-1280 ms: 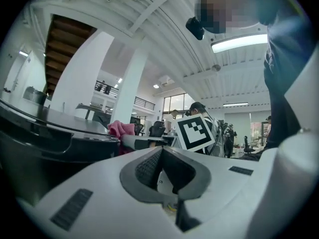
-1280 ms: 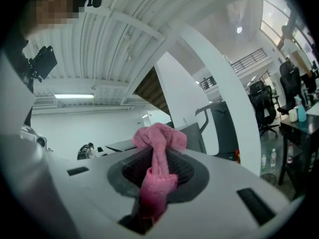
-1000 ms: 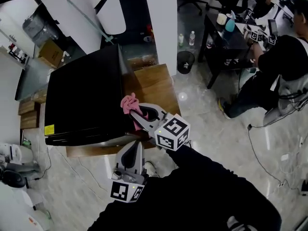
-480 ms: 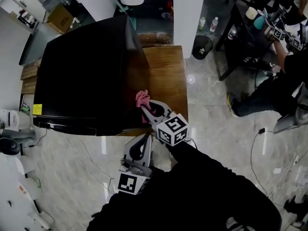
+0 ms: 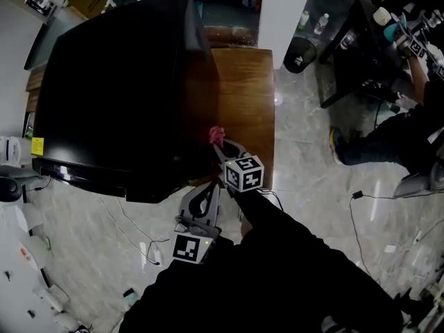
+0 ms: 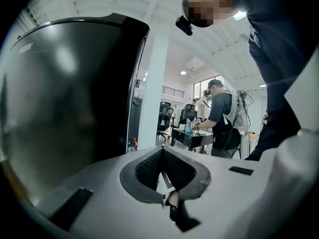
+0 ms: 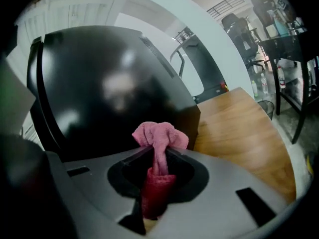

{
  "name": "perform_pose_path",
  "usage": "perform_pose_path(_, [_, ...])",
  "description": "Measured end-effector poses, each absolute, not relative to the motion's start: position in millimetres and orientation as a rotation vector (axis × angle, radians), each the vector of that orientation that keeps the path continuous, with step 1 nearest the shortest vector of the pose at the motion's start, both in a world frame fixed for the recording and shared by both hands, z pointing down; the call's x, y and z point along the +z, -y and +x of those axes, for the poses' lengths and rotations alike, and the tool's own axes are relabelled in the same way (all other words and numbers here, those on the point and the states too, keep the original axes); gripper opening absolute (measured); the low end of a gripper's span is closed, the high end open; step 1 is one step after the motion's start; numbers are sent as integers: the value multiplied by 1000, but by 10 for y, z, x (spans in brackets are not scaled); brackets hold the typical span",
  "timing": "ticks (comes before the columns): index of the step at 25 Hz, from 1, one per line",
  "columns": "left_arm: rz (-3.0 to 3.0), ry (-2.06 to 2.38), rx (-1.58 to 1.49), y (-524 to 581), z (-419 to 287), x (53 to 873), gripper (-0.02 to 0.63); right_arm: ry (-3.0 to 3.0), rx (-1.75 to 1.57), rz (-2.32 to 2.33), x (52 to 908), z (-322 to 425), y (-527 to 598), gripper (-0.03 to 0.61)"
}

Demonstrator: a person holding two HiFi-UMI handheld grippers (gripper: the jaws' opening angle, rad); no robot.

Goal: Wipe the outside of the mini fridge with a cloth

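The black mini fridge (image 5: 111, 89) stands on a low wooden table (image 5: 243, 96); its glossy side fills the right gripper view (image 7: 109, 93) and the left of the left gripper view (image 6: 60, 98). My right gripper (image 5: 220, 146) is shut on a pink cloth (image 5: 216, 134), which bunches out past the jaws (image 7: 159, 136) right by the fridge's side wall, low down near the table top. My left gripper (image 5: 208, 194) hangs lower, off the table's front edge, jaws closed with nothing between them (image 6: 162, 156).
A person (image 5: 402, 137) sits at a dark desk (image 5: 361, 47) at the right, seen standing-height in the left gripper view (image 6: 222, 123). A black waste bin (image 5: 300, 54) stands beyond the table. Cables (image 5: 139, 234) trail over the marble floor. Office chairs (image 6: 167, 121) stand farther back.
The head view has shifted so the fridge fills more of the frame. My right gripper with the pink cloth has slid down along the fridge's side toward the table top.
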State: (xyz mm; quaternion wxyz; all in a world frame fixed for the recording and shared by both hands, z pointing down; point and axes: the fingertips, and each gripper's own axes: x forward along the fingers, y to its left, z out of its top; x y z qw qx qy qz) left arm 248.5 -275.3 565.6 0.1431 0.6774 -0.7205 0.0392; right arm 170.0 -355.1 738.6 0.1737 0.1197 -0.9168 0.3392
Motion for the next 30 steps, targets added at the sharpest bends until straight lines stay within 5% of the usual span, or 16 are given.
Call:
perform_pose_path(8, [1956, 2023, 151, 2929, 2565, 5628, 6, 2385, 953, 270, 7771, 1755, 3564, 74])
perform_pose_path(20, [1981, 2218, -90, 3754, 2616, 4363, 6, 2918, 1028, 152, 5010, 1545, 4748, 78])
perform_pose_path(30, [1907, 2344, -80, 3978, 2434, 4284, 6, 2963, 1378, -161, 4188, 1031, 5083, 78])
